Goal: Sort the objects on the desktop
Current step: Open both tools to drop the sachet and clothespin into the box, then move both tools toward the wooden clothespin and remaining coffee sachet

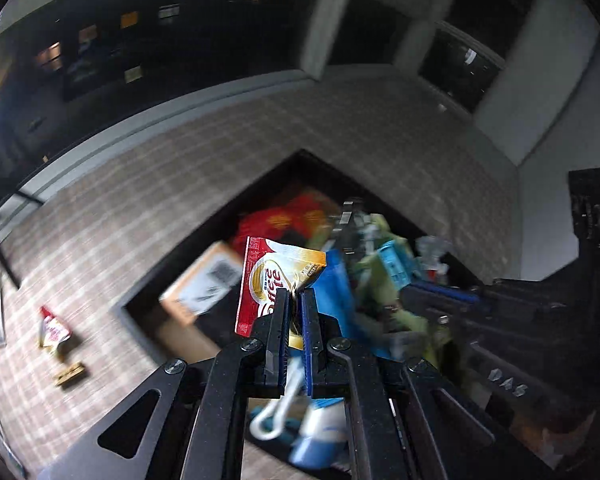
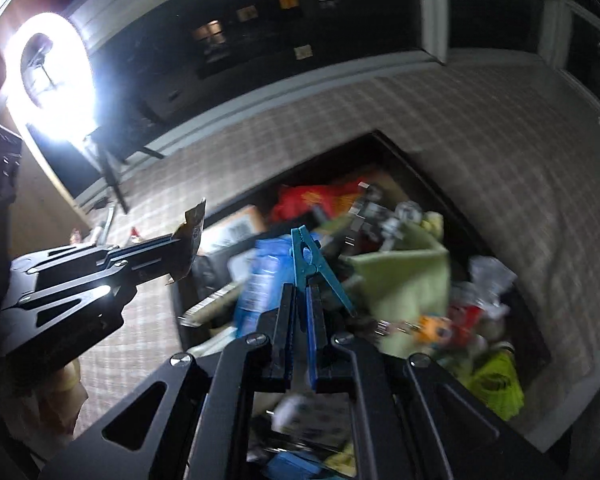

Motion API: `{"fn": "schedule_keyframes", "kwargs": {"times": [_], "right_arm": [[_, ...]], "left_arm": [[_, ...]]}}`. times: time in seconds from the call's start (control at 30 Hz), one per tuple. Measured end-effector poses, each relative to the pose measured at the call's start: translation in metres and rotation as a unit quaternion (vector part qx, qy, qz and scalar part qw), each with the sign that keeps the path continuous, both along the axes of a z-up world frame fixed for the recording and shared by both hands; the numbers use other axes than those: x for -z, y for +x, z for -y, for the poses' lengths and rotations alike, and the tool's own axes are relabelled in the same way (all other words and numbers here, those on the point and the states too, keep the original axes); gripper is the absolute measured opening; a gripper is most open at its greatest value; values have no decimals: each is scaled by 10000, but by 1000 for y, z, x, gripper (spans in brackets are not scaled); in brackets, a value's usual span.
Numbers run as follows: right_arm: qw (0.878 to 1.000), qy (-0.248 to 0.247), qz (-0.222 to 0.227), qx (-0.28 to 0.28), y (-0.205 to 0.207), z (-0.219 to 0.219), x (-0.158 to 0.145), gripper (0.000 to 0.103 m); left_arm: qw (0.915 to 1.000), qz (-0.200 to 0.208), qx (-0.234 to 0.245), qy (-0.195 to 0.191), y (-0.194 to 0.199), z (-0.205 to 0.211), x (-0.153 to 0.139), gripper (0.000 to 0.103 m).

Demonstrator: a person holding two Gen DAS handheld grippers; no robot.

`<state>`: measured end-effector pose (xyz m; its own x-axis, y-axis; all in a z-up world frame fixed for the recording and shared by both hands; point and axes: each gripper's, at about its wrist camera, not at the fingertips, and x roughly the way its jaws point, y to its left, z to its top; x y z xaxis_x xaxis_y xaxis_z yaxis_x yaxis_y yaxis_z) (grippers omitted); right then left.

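Observation:
My left gripper [image 1: 295, 294] is shut on a red and white coffee sachet [image 1: 272, 280] and holds it above a dark storage box [image 1: 140, 292] full of mixed items. It also shows in the right wrist view [image 2: 184, 252], at left, with the sachet edge [image 2: 194, 224] in it. My right gripper [image 2: 300, 292] is shut on a teal clothespin [image 2: 310, 264] and holds it over the same box [image 2: 400, 148]. The right gripper body [image 1: 540, 308] shows at the right of the left wrist view.
The box holds a cardboard packet [image 1: 204, 280], a red bag [image 1: 288, 216], a green cloth [image 2: 404, 276] and blue packs [image 2: 264, 280]. On the checked tablecloth [image 1: 140, 184] lie another sachet [image 1: 52, 332] and a small tan piece [image 1: 70, 374]. A bright ring lamp [image 2: 52, 80] stands far left.

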<state>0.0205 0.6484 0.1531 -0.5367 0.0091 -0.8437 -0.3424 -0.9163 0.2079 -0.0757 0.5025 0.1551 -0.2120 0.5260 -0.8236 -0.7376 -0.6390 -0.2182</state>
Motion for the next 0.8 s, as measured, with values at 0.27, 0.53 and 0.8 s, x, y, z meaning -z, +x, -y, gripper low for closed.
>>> {"fn": "schedule_keyframes", "kwargs": {"times": [0.27,0.53,0.8], "right_arm": [[9993,-87,131,353,5,-18,5,41],[10000,-14,35,28,-11,0,-5,42],[9976,177,-23,-669,-49,45,-14,42]], "left_arm": [[9993,-345,59,-123,15,-14,-11,56],[9984,-357,-427,-142,-11,40,-10,56],[9938,-429,-919,-461,-46,121,14,54]]}}
